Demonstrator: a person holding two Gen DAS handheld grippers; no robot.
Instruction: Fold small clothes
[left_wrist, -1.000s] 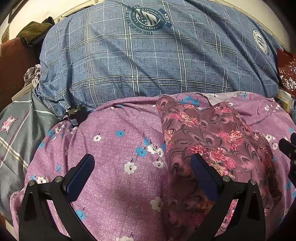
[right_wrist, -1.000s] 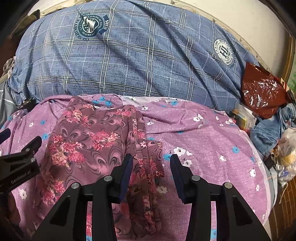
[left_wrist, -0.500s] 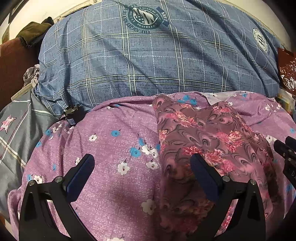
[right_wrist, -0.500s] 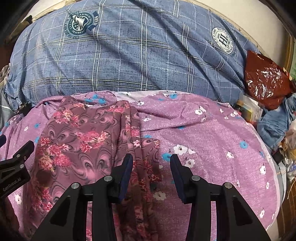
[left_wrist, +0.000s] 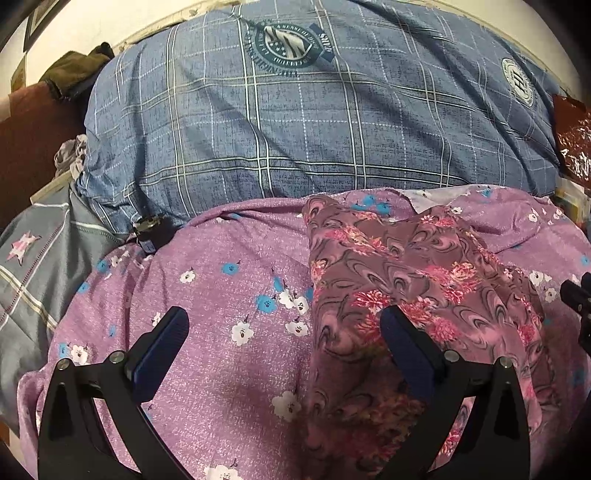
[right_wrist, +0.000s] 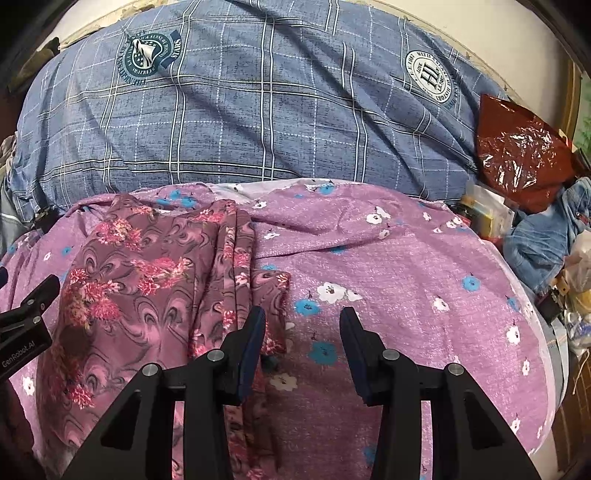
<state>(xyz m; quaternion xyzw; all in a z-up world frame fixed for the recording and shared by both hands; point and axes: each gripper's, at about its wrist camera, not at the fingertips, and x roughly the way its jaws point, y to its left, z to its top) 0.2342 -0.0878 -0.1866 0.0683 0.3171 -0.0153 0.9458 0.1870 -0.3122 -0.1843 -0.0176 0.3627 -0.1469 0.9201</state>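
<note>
A mauve garment with pink flowers and swirls (left_wrist: 417, 280) lies folded lengthwise on a purple flowered sheet (left_wrist: 221, 295). In the right wrist view the garment (right_wrist: 147, 280) lies left of centre, with a narrow strip along its right edge. My left gripper (left_wrist: 284, 328) is wide open above the garment's left edge, its right finger over the cloth. My right gripper (right_wrist: 303, 325) is open and empty over the garment's right edge, its left finger above the strip. The left gripper's finger (right_wrist: 26, 321) shows at the left of the right wrist view.
A big blue plaid duvet (left_wrist: 314, 122) is piled behind the sheet. A grey star-print cloth (left_wrist: 40, 266) lies at the left. A red plastic bag (right_wrist: 517, 147), denim (right_wrist: 543, 236) and clutter sit at the right edge of the bed.
Both grippers have drawn back and up a little from the garment, which now sits lower and further from the fingers. The garment lies as before.
</note>
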